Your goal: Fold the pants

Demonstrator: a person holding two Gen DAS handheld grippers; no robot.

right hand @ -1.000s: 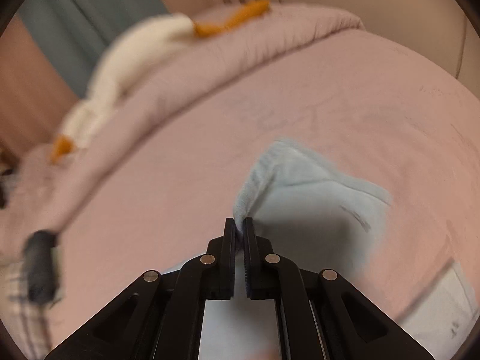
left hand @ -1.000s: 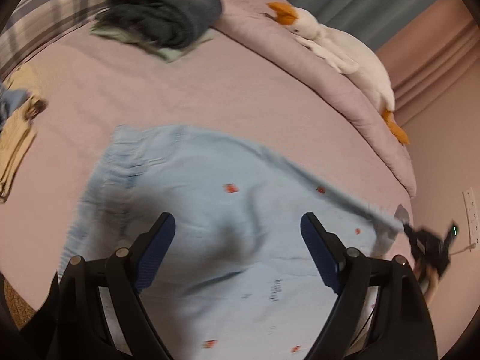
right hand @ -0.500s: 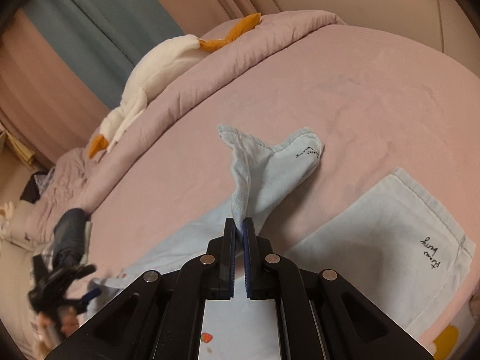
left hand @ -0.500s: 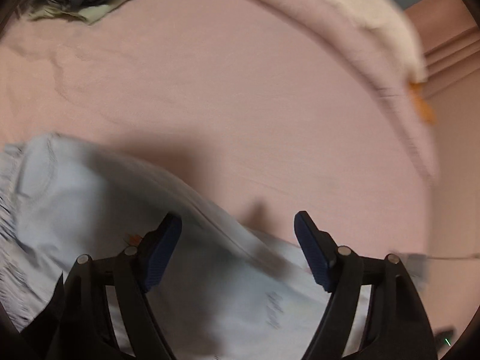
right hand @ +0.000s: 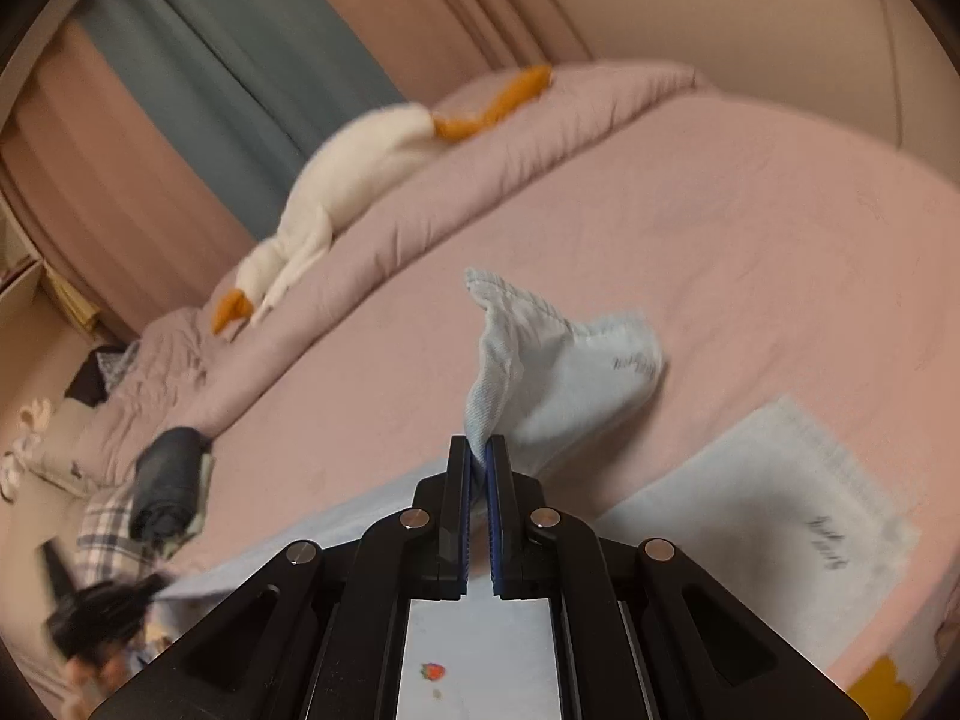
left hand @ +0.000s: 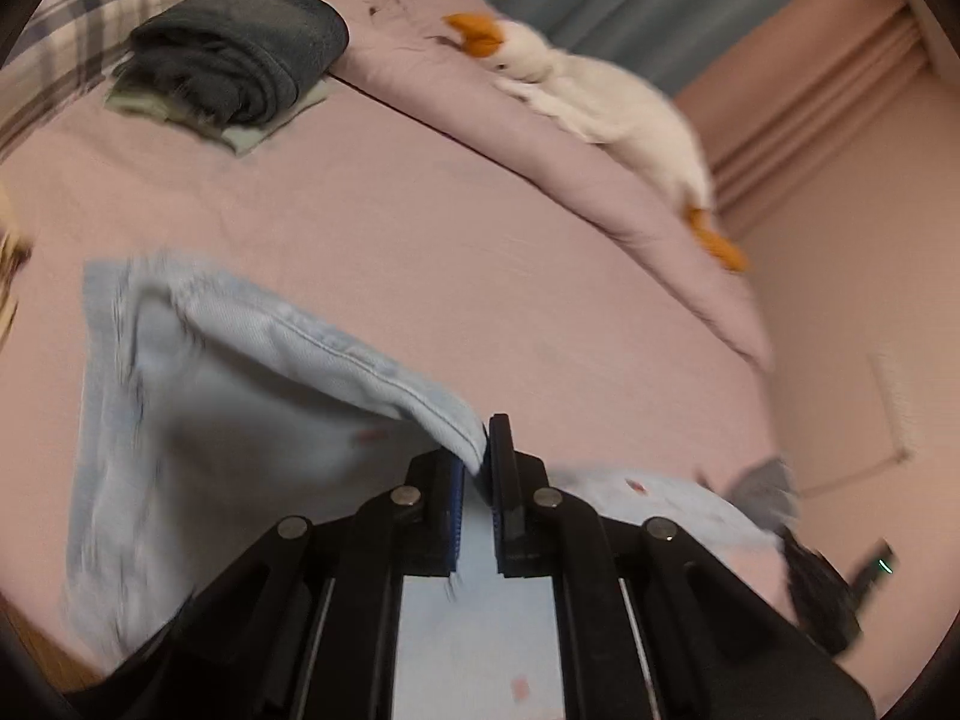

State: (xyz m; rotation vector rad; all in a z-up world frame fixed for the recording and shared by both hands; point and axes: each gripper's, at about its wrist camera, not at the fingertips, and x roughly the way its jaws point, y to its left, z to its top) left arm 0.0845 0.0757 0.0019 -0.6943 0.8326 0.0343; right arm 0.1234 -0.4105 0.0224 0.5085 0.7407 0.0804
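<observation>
Both angled downward, left gripper [left hand: 477,462] and right gripper [right hand: 478,456] each pinch the pants [left hand: 312,342].

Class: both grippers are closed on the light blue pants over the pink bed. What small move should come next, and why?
Probably lift both ends together and carry them over toward the part still lying flat. The left gripper, whose jaws have just been closing, pinches a hemmed edge of the pants; the right gripper pinches another raised edge. The bed ahead lies bare.
</observation>
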